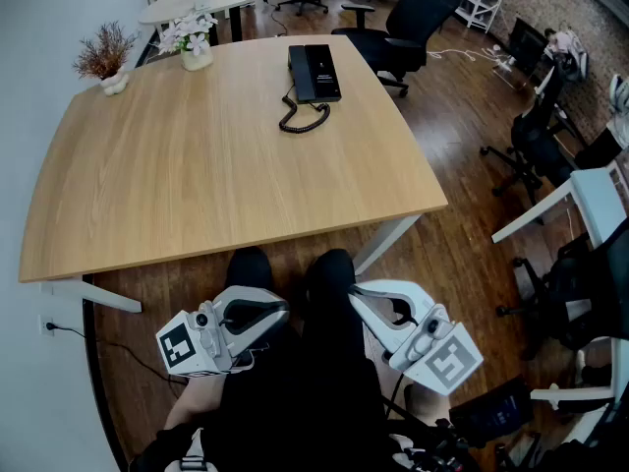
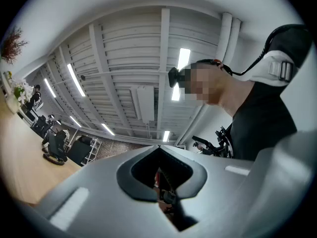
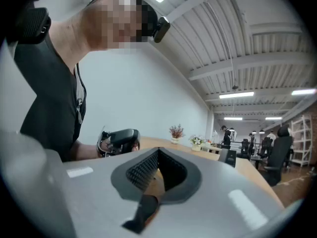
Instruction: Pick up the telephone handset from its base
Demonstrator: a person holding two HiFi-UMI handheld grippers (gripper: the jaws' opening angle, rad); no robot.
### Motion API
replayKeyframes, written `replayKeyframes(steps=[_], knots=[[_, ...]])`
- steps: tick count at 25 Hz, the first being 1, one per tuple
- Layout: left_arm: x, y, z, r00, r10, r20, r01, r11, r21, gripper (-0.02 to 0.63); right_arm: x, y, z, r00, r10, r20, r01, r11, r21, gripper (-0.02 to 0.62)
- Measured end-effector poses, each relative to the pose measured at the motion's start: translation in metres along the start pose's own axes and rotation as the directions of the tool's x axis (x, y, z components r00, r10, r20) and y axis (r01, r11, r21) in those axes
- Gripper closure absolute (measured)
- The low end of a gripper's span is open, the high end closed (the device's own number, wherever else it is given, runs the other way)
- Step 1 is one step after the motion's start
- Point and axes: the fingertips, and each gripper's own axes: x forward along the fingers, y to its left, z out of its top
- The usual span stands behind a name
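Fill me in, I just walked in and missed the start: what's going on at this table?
A person stands at the near edge of the wooden table, holding the left tool and the right tool low by the body, both shut and empty. The black telephone sits at the table's far side, its handset not yet lifted and the coiled cord beside it. Neither tool is near it.

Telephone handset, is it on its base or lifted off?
On its base: the handset lies flat along the black telephone on the table, its cord coiled beside it.
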Motion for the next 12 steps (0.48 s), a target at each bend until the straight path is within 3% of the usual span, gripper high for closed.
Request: replayKeyframes(steps=[4,12], knots=[[0.011,0.028,0.008,0.998,-0.038,-0.045,0.039,0.999,0.012,0.603,0.01,-0.019,-0.013,1.0,0.012,-0.013,-0.011,0.997,0.081,0.592],[0.038,0.093,0.027,0.989,-0.094,-0.115,0.109,0.986,0.13,0.603,0.047,-0.074,-0.018,0.999,0.041,-0.035,-0.039,0.997,0.067,0.592]])
